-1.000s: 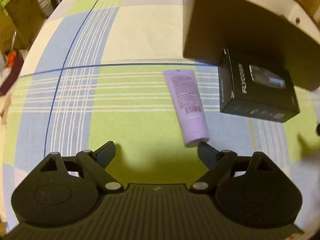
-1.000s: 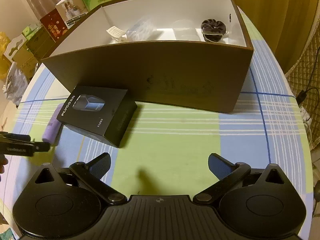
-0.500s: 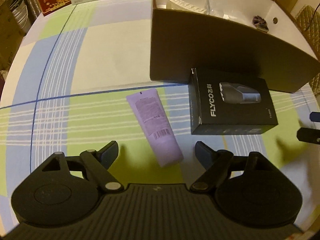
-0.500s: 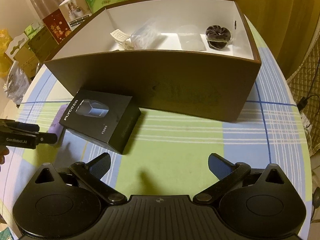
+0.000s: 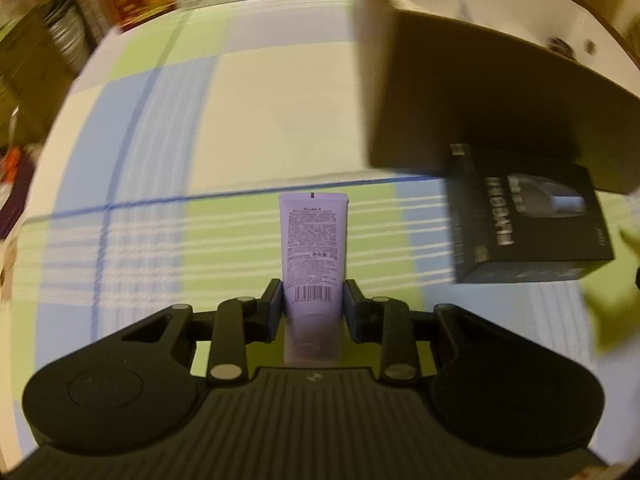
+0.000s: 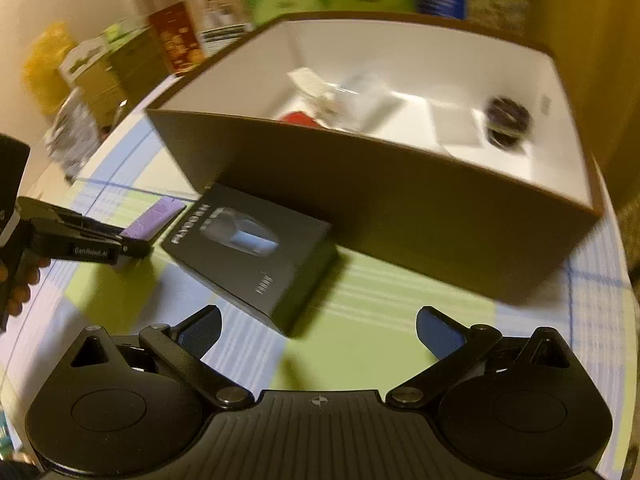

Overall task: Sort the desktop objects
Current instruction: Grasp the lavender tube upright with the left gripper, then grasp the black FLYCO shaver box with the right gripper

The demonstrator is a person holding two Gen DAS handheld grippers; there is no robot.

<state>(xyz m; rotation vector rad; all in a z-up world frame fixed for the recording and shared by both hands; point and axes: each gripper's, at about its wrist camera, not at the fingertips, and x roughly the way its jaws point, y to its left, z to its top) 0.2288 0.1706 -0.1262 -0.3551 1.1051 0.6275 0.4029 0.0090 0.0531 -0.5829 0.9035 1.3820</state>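
Note:
A lilac tube (image 5: 313, 240) lies on the checked tablecloth, its cap end between the fingers of my left gripper (image 5: 313, 292). The jaws are closing and both pads touch the tube's sides. In the right wrist view the same tube (image 6: 154, 216) shows beside the left gripper (image 6: 132, 250), which a hand holds. My right gripper (image 6: 318, 328) is open and holds nothing; it hovers just in front of a black shaver box (image 6: 248, 256). That shaver box (image 5: 528, 224) lies flat against the big brown box (image 6: 380, 208).
The brown box's white inside (image 6: 460, 80) holds a dark scrunchie (image 6: 508, 120), a clear bag (image 6: 352, 96) and something red (image 6: 298, 118). Cartons (image 6: 192, 36) are stacked beyond the table's far edge. Bare tablecloth (image 5: 160, 220) stretches left of the tube.
My left gripper has come over the tube's cap end, and its jaws have narrowed from wide open onto the tube. The right gripper has rolled and shifted closer to the black box.

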